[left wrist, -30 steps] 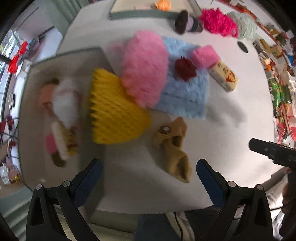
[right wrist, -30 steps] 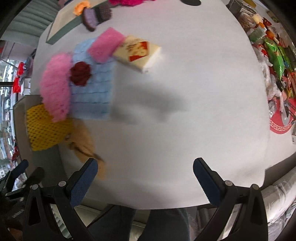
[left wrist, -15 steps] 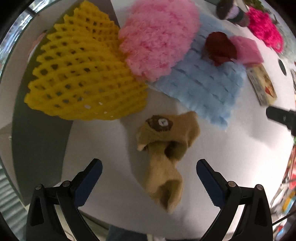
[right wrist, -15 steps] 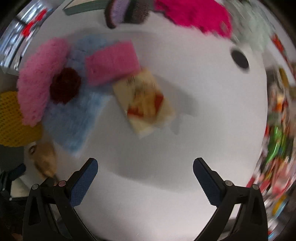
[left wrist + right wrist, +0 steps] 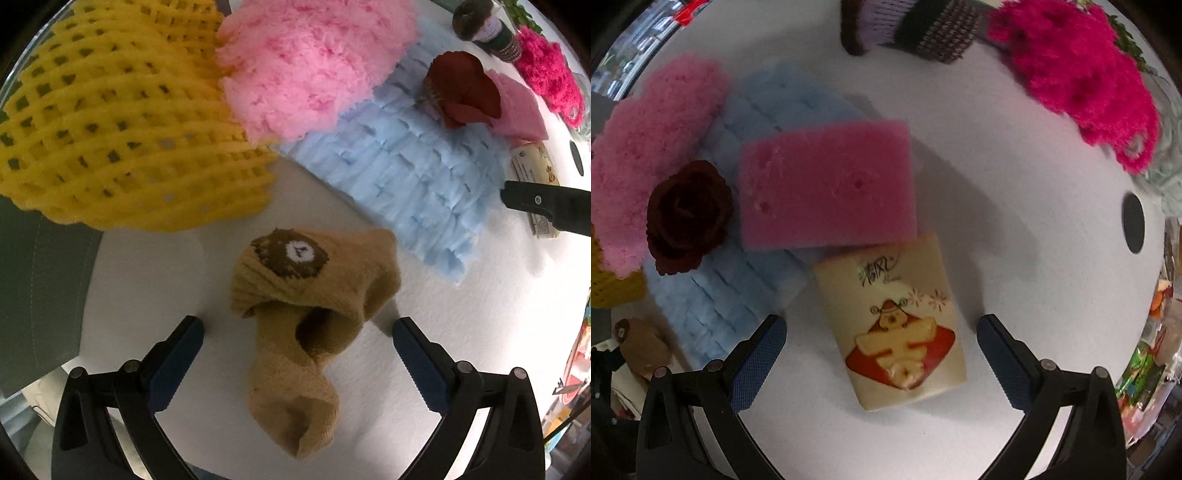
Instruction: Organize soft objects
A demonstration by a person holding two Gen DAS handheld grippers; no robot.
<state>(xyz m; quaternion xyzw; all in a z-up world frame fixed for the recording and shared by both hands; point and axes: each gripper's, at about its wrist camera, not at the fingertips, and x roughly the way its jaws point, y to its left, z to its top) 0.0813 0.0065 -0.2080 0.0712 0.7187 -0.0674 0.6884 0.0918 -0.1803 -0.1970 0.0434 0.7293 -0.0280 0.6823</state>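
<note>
Both grippers wide, empty: left straddles sock, right straddles tissue pack; drop low, pinch mid-body.

bright, even light | soft shadows | fisheye-warped edges | right view blurred

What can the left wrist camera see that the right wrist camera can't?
Only the left wrist view shows the whole yellow foam net and the tan sock up close, between the open left gripper. Only the right wrist view shows the full tissue pack between the open right gripper. Both show the blue cloth, pink sponge, dark red rose and fluffy pink piece.
</note>
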